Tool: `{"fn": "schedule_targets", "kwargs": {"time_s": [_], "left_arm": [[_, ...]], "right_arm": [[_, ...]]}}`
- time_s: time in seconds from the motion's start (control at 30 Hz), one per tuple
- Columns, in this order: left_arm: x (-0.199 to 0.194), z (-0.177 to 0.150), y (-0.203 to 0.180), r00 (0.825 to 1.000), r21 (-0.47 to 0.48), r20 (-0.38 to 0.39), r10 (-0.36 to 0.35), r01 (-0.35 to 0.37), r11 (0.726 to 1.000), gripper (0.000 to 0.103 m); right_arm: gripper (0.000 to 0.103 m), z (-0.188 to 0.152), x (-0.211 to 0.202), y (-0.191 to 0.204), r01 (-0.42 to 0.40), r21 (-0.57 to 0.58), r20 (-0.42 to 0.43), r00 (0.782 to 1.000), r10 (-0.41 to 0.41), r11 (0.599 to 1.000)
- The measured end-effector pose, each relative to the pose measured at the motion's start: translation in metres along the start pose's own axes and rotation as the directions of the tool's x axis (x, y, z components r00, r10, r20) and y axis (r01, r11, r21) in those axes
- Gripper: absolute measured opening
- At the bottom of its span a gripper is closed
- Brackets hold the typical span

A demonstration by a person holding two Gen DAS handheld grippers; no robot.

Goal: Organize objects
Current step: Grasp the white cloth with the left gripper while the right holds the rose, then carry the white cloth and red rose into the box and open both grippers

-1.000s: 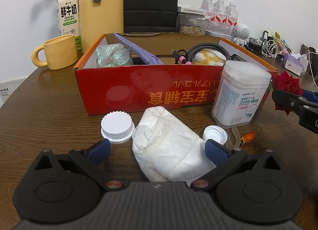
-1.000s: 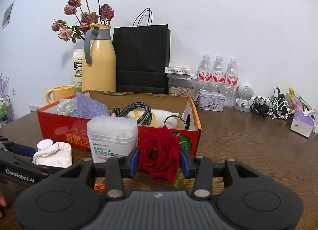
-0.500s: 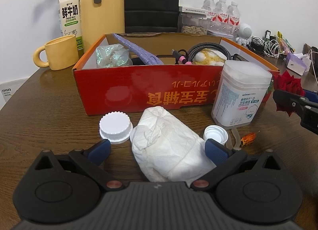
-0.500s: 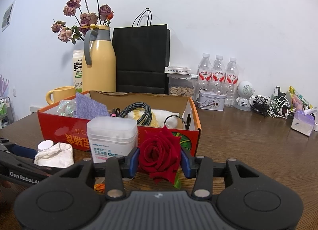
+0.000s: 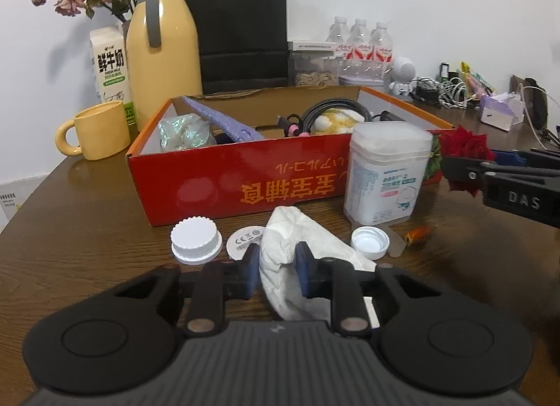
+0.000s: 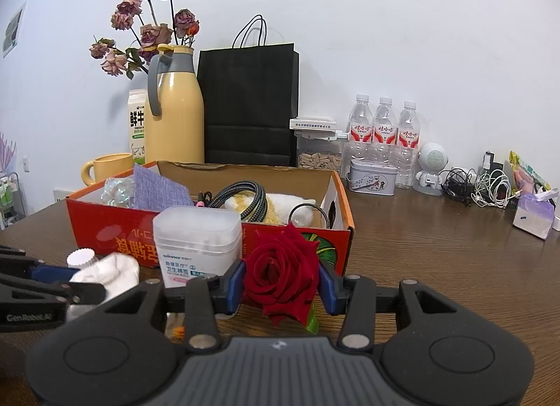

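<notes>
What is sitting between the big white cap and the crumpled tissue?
A small white disc with printed marks lies flat between the big white cap and the crumpled tissue, seen in the left wrist view.

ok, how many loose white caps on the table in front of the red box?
2. Ridged cap left of the crumpled tissue; smaller open cap right of it, by the cotton-swab tub. More may hide under the tissue.

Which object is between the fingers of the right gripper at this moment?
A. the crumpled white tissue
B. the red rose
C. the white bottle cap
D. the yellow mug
B: in the right wrist view the right gripper has its blue pads pressed on both sides of the red rose; the crumpled white tissue sits in the left gripper, whose jaws are closing.
</notes>
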State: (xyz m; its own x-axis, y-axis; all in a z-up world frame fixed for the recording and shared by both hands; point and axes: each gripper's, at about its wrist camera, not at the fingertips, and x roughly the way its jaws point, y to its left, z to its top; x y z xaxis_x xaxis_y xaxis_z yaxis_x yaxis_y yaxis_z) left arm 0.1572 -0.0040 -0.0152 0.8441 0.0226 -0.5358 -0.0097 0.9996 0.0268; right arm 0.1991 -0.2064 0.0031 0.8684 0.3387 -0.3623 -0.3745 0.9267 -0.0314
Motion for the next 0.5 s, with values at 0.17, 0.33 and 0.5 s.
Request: {"fn": "schedule_targets", "kwargs": {"time_s": [0.17,0.33,0.5], "left_arm": [[-0.013,0.001,0.004,0.999,-0.01,0.05,-0.023,0.023,1.0,0.017],[-0.031,0.007,0.006,0.993,-0.02,0.105,-0.051,0.053,0.998,0.017],[-0.047,0.02,0.007,0.982,-0.022,0.17,-0.077,0.082,0.996,0.017]], "right_arm": [[0.043,0.0,0.0,0.0,0.0,0.001,0.0,1.0,0.0,1.0],[0.043,0.001,-0.002,0.001,-0.001,0.003,0.007,1.0,0.001,1.0],[0.043,0.0,-0.006,0.002,0.0,-0.009,0.03,1.0,0.001,1.0]]}}
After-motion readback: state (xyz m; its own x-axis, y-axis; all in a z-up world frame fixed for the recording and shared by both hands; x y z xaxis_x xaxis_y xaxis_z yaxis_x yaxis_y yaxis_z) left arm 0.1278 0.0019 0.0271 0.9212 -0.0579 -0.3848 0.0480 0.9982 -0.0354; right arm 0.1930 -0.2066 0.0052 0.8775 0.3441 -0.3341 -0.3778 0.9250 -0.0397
